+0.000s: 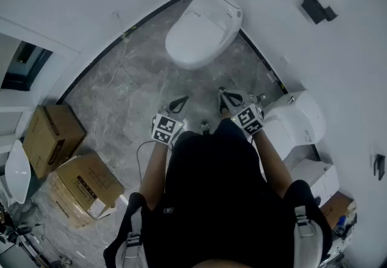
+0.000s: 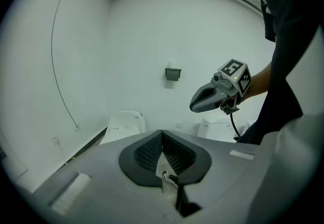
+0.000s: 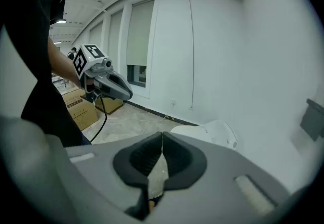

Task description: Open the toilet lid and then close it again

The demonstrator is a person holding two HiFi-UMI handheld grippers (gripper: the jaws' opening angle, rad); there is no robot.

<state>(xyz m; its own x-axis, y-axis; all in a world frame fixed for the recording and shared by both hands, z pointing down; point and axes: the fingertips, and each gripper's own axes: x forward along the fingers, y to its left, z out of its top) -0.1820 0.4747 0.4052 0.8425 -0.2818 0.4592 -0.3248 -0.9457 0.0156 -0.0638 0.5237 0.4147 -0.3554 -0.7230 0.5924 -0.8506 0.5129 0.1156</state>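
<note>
A white toilet (image 1: 202, 28) with its lid down stands against the far wall in the head view. It also shows in the left gripper view as a white toilet (image 2: 124, 124) and in the right gripper view as a white toilet (image 3: 210, 132). My left gripper (image 1: 179, 103) and right gripper (image 1: 225, 98) hover side by side over the grey floor, well short of the toilet. Both are shut with nothing between the jaws. The left gripper (image 2: 162, 133) sees the right one (image 2: 215, 95) beside it; the right gripper (image 3: 162, 134) sees the left one (image 3: 104, 79).
A second white toilet (image 1: 296, 121) stands close at the right. Cardboard boxes (image 1: 66, 158) lie at the left. A thin cable (image 1: 112, 79) runs over the marble floor. A black fixture (image 1: 317, 6) hangs on the wall.
</note>
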